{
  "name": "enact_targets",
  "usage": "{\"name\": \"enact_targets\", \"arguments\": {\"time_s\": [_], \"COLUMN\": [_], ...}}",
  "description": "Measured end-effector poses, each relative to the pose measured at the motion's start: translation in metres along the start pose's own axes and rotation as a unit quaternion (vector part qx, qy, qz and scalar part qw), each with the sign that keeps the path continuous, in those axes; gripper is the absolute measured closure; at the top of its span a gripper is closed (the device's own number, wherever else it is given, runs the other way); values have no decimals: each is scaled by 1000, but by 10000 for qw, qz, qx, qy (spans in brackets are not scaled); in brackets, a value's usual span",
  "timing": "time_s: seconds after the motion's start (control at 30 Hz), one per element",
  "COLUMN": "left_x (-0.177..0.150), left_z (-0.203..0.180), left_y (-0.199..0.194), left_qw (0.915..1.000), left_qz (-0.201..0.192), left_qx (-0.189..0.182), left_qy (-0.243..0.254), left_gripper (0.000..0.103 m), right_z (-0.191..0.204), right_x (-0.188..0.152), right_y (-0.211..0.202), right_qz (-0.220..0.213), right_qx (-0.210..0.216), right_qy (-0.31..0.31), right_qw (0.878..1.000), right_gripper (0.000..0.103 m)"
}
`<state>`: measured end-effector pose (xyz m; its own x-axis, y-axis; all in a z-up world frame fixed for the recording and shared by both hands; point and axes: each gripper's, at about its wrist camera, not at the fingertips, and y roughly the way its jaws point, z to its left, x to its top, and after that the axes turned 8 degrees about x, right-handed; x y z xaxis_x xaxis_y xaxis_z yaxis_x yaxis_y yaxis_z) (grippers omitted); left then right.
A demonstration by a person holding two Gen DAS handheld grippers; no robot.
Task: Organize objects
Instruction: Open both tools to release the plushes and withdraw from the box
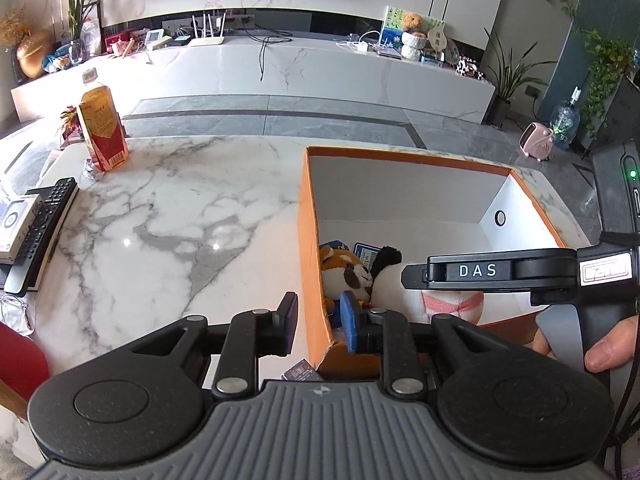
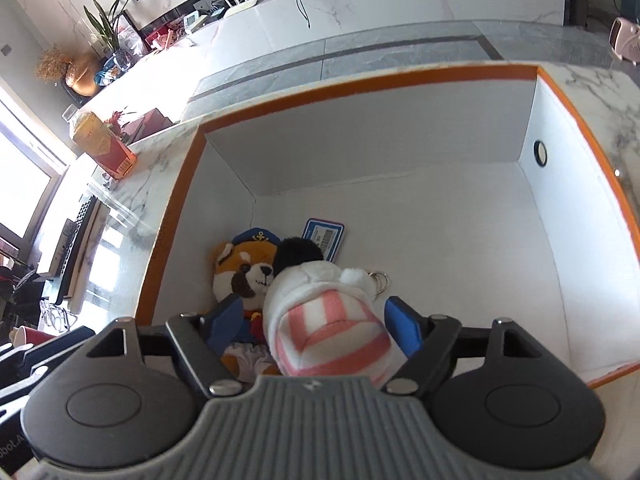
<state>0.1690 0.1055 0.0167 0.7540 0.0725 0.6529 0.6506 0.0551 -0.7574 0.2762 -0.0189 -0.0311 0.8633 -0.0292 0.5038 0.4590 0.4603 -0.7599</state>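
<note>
An orange-rimmed cardboard box (image 2: 172, 204) with white inside walls stands on the marble table. In it lie an orange fox plush with a blue captain hat (image 2: 244, 268), a white plush with pink stripes and black ears (image 2: 328, 320), and a blue barcode tag (image 2: 324, 236). My right gripper (image 2: 316, 326) is open, its blue pads either side of the white plush, not pressing it. My left gripper (image 1: 320, 322) straddles the box's near left wall (image 1: 310, 240), jaws apart with the wall between them. The fox plush (image 1: 344, 272) also shows in the left wrist view, and the right gripper's body (image 1: 496, 272) hangs above the box.
A yellow-red drink bottle (image 1: 102, 128) stands at the table's far left. A remote control (image 1: 44, 236) and a small box (image 1: 16, 224) lie at the left edge. A red cup (image 2: 34, 338) and glasses (image 2: 56, 314) sit at the near left.
</note>
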Motion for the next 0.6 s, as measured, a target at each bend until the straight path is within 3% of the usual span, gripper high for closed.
{"name": "enact_targets", "arguments": {"time_s": [0.3, 0.5, 0.6], "left_x": [-24, -49, -64], "left_z": [3, -2, -5], "left_y": [-25, -29, -29], "left_qw": [9998, 9993, 9988], "left_qz": [-23, 169, 302], "left_qx": [-125, -320, -393], "left_qy": [-164, -57, -13], "left_gripper": [74, 74, 71], "right_z": [17, 17, 15], "right_x": [-15, -39, -53], "right_y": [-45, -78, -94], "right_qz": [-491, -745, -798], "right_qx": [-169, 134, 244], "right_qy": [-731, -1064, -1124], "right_qw": [9960, 9914, 9902], "right_gripper": [19, 19, 24]}}
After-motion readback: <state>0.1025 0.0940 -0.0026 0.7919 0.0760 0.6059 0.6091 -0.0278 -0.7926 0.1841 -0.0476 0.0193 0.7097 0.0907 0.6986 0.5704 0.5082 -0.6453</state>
